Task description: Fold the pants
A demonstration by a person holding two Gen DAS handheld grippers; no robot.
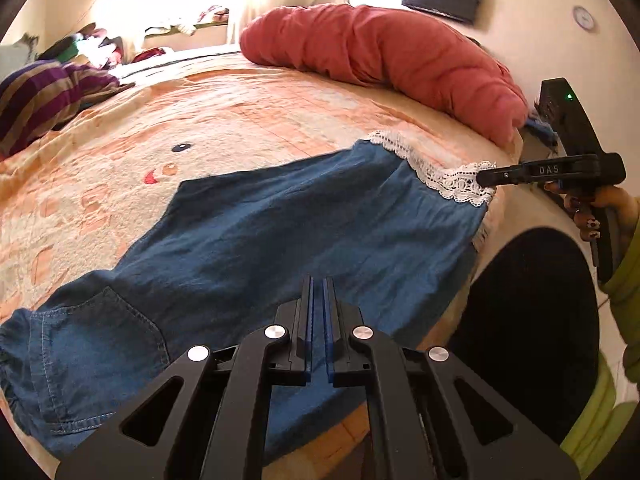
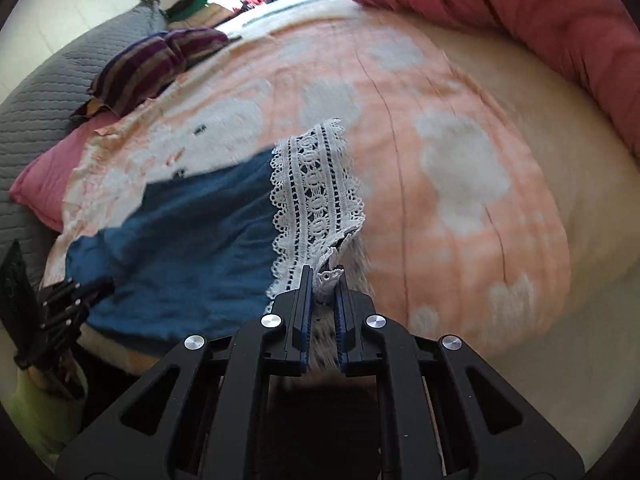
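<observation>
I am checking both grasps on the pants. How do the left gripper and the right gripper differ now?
The right gripper is shut on the white lace hem of the blue pants, with lace showing between its pads. The left gripper is shut over the plain denim; whether it pinches cloth is unclear. The right one is at the leg end, the left nearer the pocket. Both are black with blue pads.

A: The pants (image 1: 256,232) look like soft matt denim, blue, with stitched seams near the pocket. At their hem sits white lace (image 2: 316,196), openwork and rough-edged.

B: And the blanket (image 1: 240,120) under the pants?

A: Fuzzy, matt fleece, peach and cream. Beyond the pants lies a red quilt (image 1: 380,52), puffy matt cloth.

B: The tongs?

A: The left tongs (image 1: 319,284) are matt black plastic with shiny metal rivets and ribbed blue pads (image 1: 309,320).
</observation>
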